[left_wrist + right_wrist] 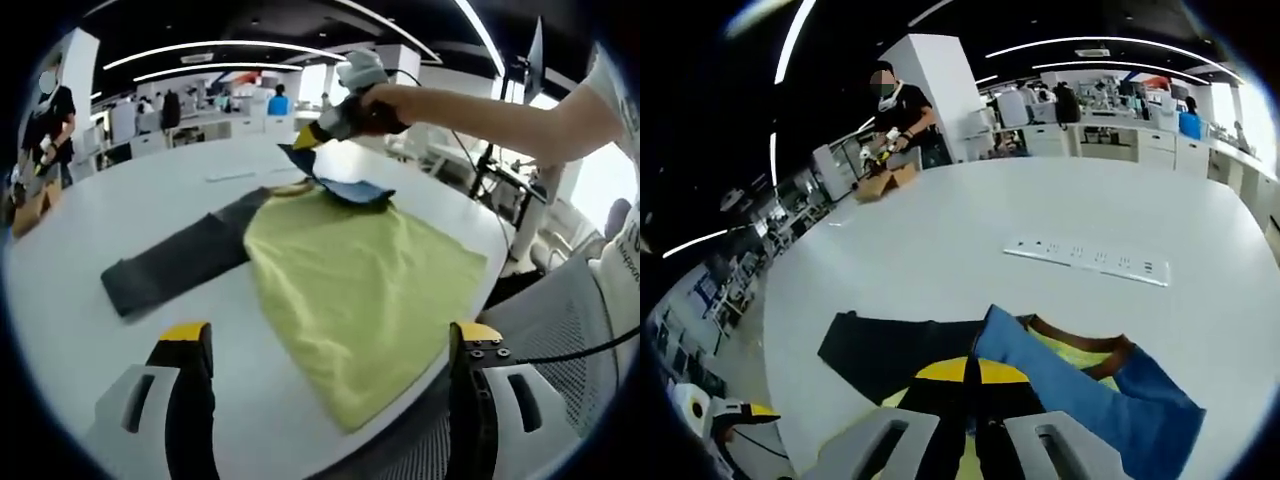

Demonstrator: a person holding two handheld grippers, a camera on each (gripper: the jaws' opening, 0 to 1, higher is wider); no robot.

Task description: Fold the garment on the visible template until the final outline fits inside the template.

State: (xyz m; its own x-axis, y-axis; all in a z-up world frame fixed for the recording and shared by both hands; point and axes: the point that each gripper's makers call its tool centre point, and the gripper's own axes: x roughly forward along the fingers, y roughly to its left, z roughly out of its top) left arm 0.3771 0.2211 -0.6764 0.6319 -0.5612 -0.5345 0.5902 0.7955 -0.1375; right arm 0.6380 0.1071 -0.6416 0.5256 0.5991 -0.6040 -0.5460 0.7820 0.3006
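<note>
Two claws work one garment (360, 290) on the white tabletop (120, 210). In the left gripper view, the left claw (330, 345) stands wide apart and holds nothing; it hangs at the near edge of the tabletop with the yellow-green body of the garment directly ahead between its jaws, and we judge it is kept clear so that the other claw may carry out the fold.

Beyond the garment in the same view, the right claw (305, 140), held in a person's hand (380, 108), is raised above the far end of the cloth with a blue sleeve (345, 185) pinched in its tip. The right gripper view confirms this: the right claw (975, 405) is closed on the blue sleeve (1080, 385), which drapes away to its right. We take the lift as the start of folding the sleeve inward over the body.

As for the garment, it is a shirt with a yellow-green body, blue sleeves and a brown collar band (1080, 345), lying mostly flat. A dark grey cloth (180, 260) lies partly beneath it, reaching out to the left of the left claw; whether this is the template we cannot tell. A white power strip (1085, 260) sits well ahead of the right claw.
</note>
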